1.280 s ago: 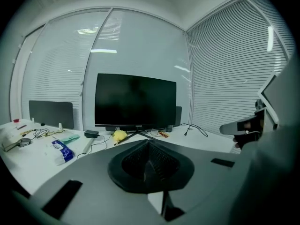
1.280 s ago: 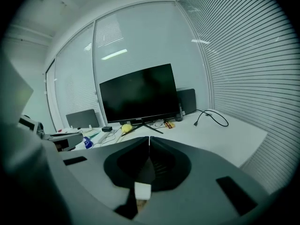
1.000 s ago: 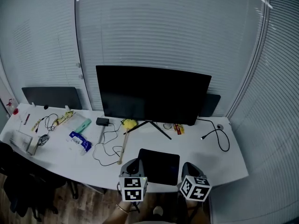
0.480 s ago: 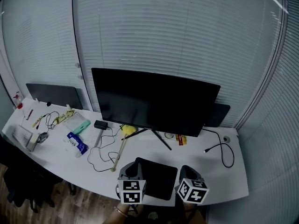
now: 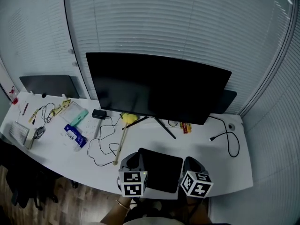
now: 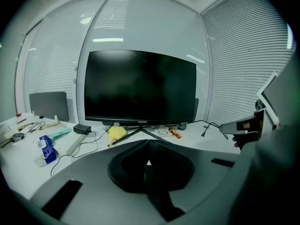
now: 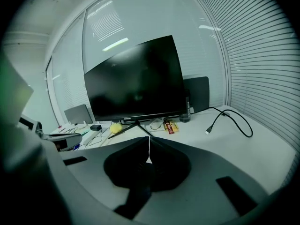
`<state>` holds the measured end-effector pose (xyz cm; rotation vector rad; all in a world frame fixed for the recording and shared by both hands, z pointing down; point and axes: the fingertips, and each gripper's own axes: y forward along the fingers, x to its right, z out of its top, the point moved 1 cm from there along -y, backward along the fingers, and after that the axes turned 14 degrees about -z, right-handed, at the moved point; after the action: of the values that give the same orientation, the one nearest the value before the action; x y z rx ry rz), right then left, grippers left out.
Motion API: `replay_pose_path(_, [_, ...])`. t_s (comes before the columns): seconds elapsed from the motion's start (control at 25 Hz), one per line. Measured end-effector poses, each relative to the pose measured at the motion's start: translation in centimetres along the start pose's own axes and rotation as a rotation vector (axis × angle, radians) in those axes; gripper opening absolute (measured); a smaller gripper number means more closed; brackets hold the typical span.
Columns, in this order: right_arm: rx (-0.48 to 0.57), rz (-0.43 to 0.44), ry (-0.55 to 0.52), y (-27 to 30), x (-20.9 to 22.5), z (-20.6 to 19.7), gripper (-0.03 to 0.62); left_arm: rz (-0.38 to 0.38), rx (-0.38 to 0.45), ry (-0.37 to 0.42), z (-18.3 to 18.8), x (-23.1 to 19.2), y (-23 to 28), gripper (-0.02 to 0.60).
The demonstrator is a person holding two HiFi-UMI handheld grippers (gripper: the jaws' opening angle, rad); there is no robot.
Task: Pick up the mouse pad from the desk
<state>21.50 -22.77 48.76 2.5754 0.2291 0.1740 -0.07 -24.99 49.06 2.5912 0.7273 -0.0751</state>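
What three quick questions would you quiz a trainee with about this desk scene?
1. True or false: the mouse pad lies flat on the desk.
2. The left hand-held gripper and right hand-held gripper have jaws: A wide open, B shut, C clamped on the pad?
3. What big black thing stands behind the mouse pad?
Key: 1 true; 2 B; 3 the monitor.
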Motion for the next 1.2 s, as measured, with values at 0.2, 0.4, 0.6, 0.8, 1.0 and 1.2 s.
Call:
replay_pose_path(0.2, [-0.04, -0.019, 0.004, 0.5, -0.5, -1.7, 0.034, -0.003, -0.031, -0.006, -1.3, -1.1, -0.1, 0.005])
replay_pose_path(0.4, [-0.096, -0.044, 0.005, 0.5, -0.6, -3.9, 0.035, -0.007, -0.079, -0.021, -3.1, -1.9, -0.4, 0.005])
replay_pose_path(0.6, [-0.139, -0.059, 0.001, 1.0, -0.4, -5.6, 0.035, -0.012, -0.115, -0.033, -4.8, -2.3, 0.2, 0.005])
replay_pose_path(0.8, [-0.188, -0.07, -0.011, 1.5, -0.1, -7.6, 0.035, -0.019, -0.155, -0.053, -6.7, -2.5, 0.6, 0.005])
replay_pose_path(1.0, [-0.233, -0.075, -0.02, 2.0, -0.1, -9.3, 0.035, -0.023, -0.191, -0.067, -8.2, -2.7, 1.2, 0.005])
replay_pose_path(1.2, [-0.259, -0.075, -0.023, 2.5, 0.0, -10.1, 0.035, -0.029, -0.209, -0.065, -8.8, -2.8, 1.7, 0.005])
